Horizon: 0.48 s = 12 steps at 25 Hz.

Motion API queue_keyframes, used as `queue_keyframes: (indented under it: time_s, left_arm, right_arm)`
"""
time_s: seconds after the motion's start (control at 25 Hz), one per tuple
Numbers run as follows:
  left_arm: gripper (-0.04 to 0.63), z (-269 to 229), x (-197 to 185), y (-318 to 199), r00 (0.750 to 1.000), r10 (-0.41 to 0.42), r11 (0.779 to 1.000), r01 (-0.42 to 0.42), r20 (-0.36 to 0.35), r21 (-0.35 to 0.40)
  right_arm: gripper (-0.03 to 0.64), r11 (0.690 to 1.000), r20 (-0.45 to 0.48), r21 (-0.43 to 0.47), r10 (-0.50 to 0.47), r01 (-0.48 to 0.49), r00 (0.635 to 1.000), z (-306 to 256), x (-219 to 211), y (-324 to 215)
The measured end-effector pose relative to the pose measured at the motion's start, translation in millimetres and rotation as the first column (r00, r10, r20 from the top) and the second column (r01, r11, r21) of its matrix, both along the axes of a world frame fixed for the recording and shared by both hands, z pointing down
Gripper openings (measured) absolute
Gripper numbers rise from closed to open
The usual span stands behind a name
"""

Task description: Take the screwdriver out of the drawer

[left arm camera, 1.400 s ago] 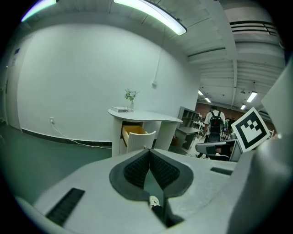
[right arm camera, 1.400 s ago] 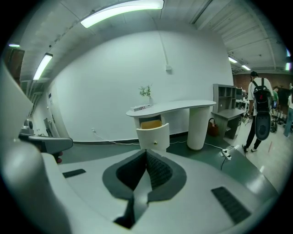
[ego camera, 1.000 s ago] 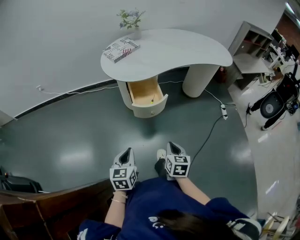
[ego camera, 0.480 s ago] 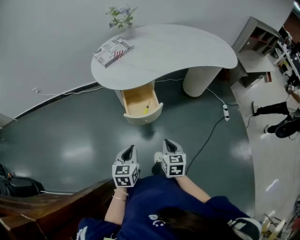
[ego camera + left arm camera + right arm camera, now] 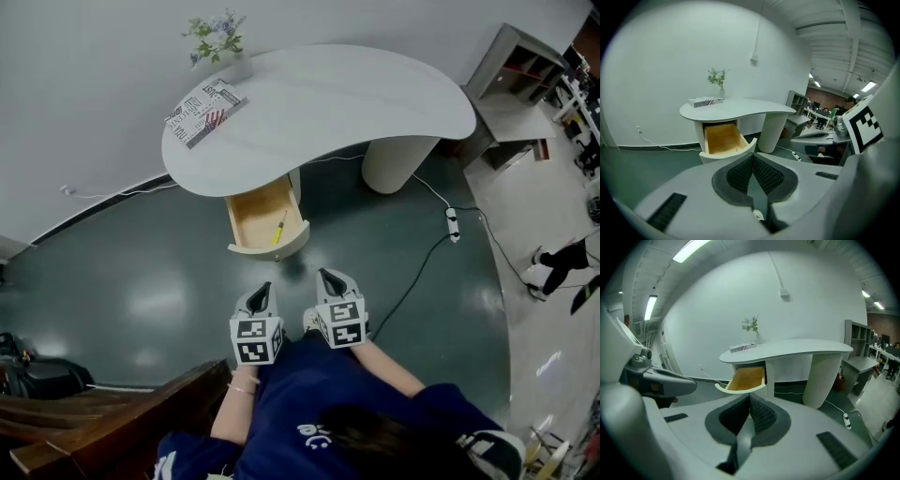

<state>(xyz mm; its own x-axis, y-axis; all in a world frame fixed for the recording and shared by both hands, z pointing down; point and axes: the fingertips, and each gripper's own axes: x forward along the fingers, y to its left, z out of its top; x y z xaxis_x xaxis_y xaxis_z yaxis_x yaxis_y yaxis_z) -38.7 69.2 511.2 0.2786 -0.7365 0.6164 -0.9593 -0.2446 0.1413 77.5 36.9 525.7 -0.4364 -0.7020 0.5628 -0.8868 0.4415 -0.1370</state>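
Observation:
A yellow screwdriver (image 5: pixel 279 228) lies inside the open wooden drawer (image 5: pixel 247 215) under the white curved desk (image 5: pixel 319 103). The drawer also shows in the left gripper view (image 5: pixel 723 138) and the right gripper view (image 5: pixel 749 378), where the screwdriver is hidden. My left gripper (image 5: pixel 262 292) and right gripper (image 5: pixel 330 278) hang side by side over the dark floor, short of the drawer front. Both are shut with nothing between their pads, seen close up as left gripper (image 5: pixel 753 161) and right gripper (image 5: pixel 749 403).
A magazine (image 5: pixel 201 112) and a vase of flowers (image 5: pixel 218 37) sit on the desk's left end. A power strip with its cable (image 5: pixel 452 223) lies on the floor to the right. A wooden piece of furniture (image 5: pixel 112 427) stands at the lower left, shelves (image 5: pixel 525 70) at the upper right.
Both grippers have moved closer to the desk and drawer, which now sit lower and further left in the head view. Both stay shut.

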Motion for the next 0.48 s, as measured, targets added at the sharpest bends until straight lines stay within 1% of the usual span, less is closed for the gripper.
queue_keyframes:
  time_s: [0.08, 0.2, 0.28, 0.48]
  left_arm:
    - [0.005, -0.9, 7.1, -7.4, 1.0, 0.007, 1.0, -0.007, 0.006, -0.005]
    - [0.005, 3.4, 6.3, -17.2, 0.999, -0.003, 0.999, 0.004, 0.033, -0.032]
    - [0.005, 3.4, 3.0, -27.3, 1.0, -0.009, 0.999, 0.01, 0.027, -0.036]
    - [0.006, -1.8, -1.4, -58.3, 1.0, 0.0, 1.0, 0.0, 0.002, -0.014]
  right_arm:
    - [0.008, 1.0, 0.003, -0.026, -0.003, 0.003, 1.0, 5.4, 4.5, -3.5]
    - [0.008, 0.999, 0.013, -0.05, 0.001, -0.001, 1.0, 12.7, 6.9, -8.0]
    - [0.008, 0.999, 0.013, -0.048, 0.002, -0.001, 1.0, 12.3, 6.2, -15.4]
    - [0.008, 0.999, 0.0, -0.039, 0.003, -0.003, 1.0, 11.7, 7.2, -37.1]
